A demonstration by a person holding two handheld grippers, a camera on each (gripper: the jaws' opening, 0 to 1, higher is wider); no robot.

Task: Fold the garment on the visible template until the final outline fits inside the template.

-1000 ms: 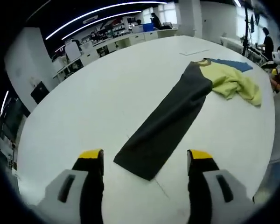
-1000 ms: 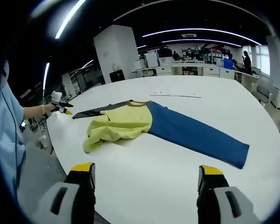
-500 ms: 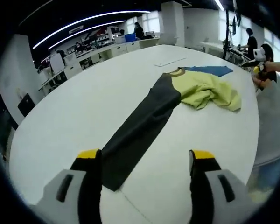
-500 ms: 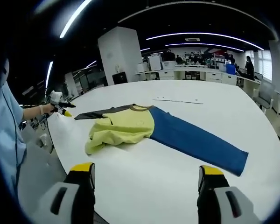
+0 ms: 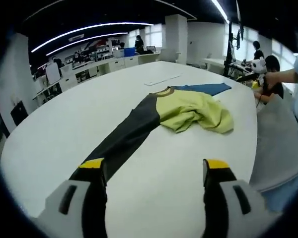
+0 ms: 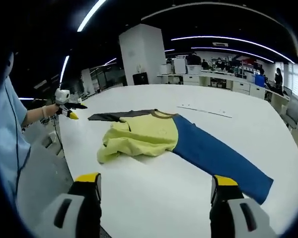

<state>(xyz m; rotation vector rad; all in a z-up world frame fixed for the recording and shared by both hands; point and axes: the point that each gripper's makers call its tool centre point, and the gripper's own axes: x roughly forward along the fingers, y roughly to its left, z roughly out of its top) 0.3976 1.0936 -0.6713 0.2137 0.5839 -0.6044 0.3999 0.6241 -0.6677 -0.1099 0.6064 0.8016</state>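
- The left tool (image 5: 151, 171) hangs with its two yellow-tipped jaws spread wide and nothing between them, low over the white tabletop (image 5: 59, 124).
- The long-sleeved garment with a crumpled yellow-green body (image 5: 196, 110) lies ahead of it and a little to its right, flat on the tabletop.
- The charcoal-grey sleeve (image 5: 124, 139) runs from that body straight back toward the left tool, and its cuff end slips out of sight behind the left-hand jaw.
- The right tool (image 6: 154, 184) is also wide and carries nothing, with the same garment just ahead of it, the body bunched on its left and the blue sleeve (image 6: 218, 158) stretching off to its right.
- Far to the left in the right gripper view, the other tool shows up small in the person's hand.
- Thin lines on the tabletop beyond the garment (image 6: 204, 111) could be the template marking, but I cannot tell.
- My read: the fold is not started yet, and this is the approach to the two sleeve ends.
- The next move calls for each tool to drop onto its own cuff, pinch the cloth, and carry the sleeve in over the body.
- The crumpled body probably needs flattening too.
- Count: one garment, two sleeves, one grey and one blue, two tools, four jaws in all.
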